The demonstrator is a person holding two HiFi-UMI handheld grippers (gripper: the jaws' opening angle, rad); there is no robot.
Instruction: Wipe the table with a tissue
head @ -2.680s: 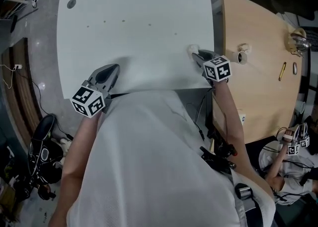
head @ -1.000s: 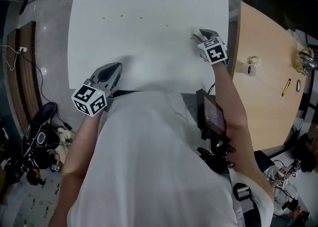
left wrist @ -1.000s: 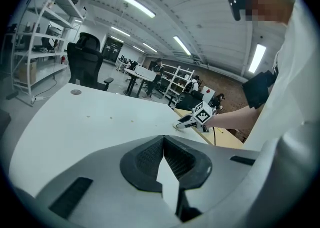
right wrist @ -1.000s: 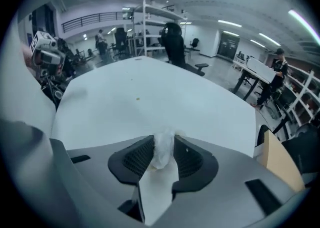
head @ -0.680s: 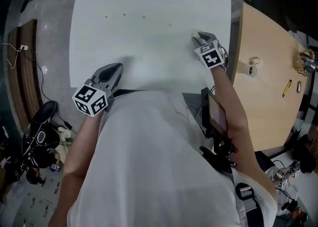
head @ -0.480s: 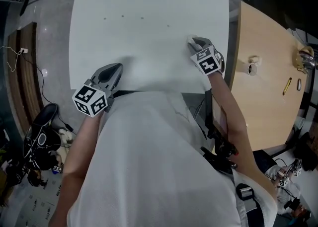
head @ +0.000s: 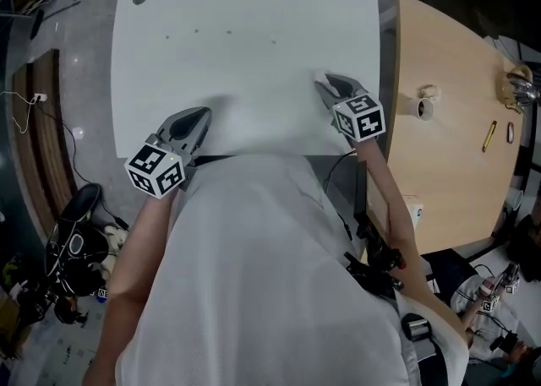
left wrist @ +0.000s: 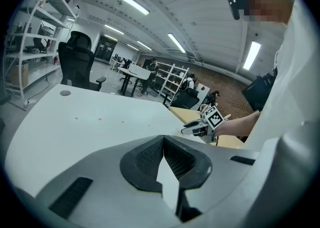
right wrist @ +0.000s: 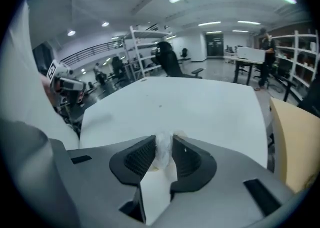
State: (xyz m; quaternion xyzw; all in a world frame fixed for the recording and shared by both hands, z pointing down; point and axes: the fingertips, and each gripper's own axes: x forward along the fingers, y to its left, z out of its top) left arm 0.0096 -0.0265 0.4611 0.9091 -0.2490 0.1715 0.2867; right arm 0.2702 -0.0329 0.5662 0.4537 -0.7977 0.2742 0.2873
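My R tongs [head: 325, 82] were pinched shut on the tissue [right wrist: 162, 154], low over the bench [head: 245, 4] near its right front edge. L tongs [head: 200, 114] were closed and empty at front left. To wipe well I judged: press the tissue flat w/ even pressure, make overlapping passes toward the far specks [head: 196, 32], no slackening the grip.

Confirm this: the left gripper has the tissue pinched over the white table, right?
No. The right gripper has the tissue pinched over the white table, as the right gripper view shows; the left gripper holds nothing.

grey floor [head: 84, 55], wooden table [head: 439, 55], ceiling strip lights [left wrist: 130, 1]
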